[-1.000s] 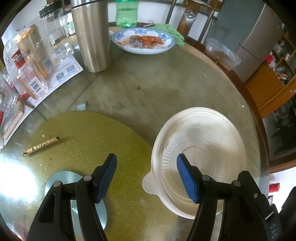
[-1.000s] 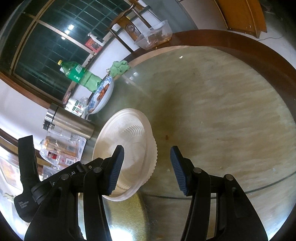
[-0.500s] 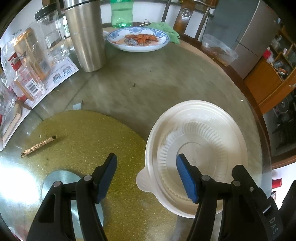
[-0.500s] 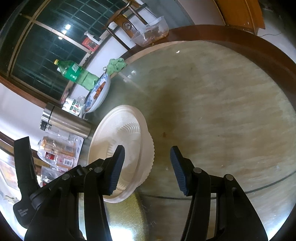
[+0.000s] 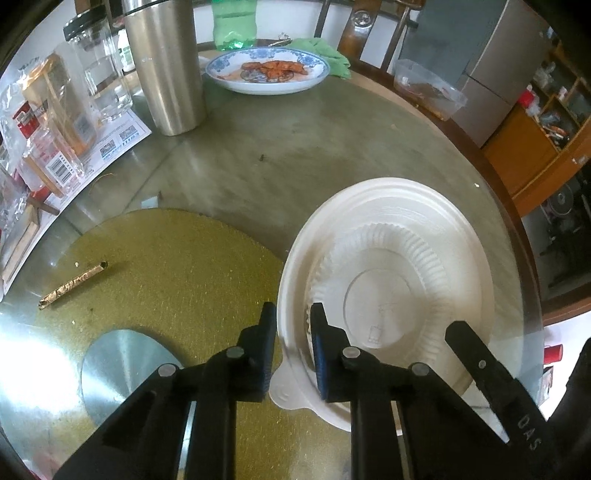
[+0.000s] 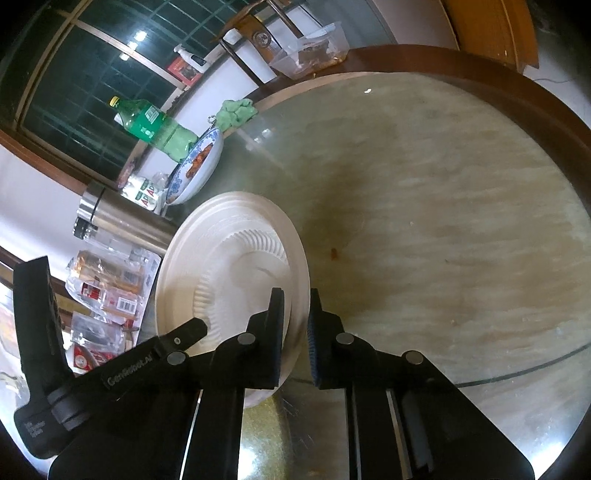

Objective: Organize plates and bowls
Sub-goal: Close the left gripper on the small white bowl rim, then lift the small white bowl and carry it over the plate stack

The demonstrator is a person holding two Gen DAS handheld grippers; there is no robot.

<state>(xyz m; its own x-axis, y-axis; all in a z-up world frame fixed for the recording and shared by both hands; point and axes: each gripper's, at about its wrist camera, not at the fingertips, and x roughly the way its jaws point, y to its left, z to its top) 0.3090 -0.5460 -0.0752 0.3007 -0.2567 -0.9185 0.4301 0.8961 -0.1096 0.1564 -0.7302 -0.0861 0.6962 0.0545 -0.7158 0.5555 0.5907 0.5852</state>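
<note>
Round table [image 5: 280,147], glass top. White bowl [image 5: 399,221] sits inverted near the table edge, partly over the gold disc [image 5: 166,266]. Left gripper [image 5: 293,325] jaws just closed, clamped on the bowl's near rim. Right gripper [image 6: 295,314] jaws just closed, clamped on the opposite rim.

Green bottle [image 5: 234,22] top — seemingly cropped.

Dark gridded window [image 6: 74,74], wooden chair [image 5: 369,33], grey fridge [image 5: 480,66], wooden cabinet [image 5: 535,147]
</note>
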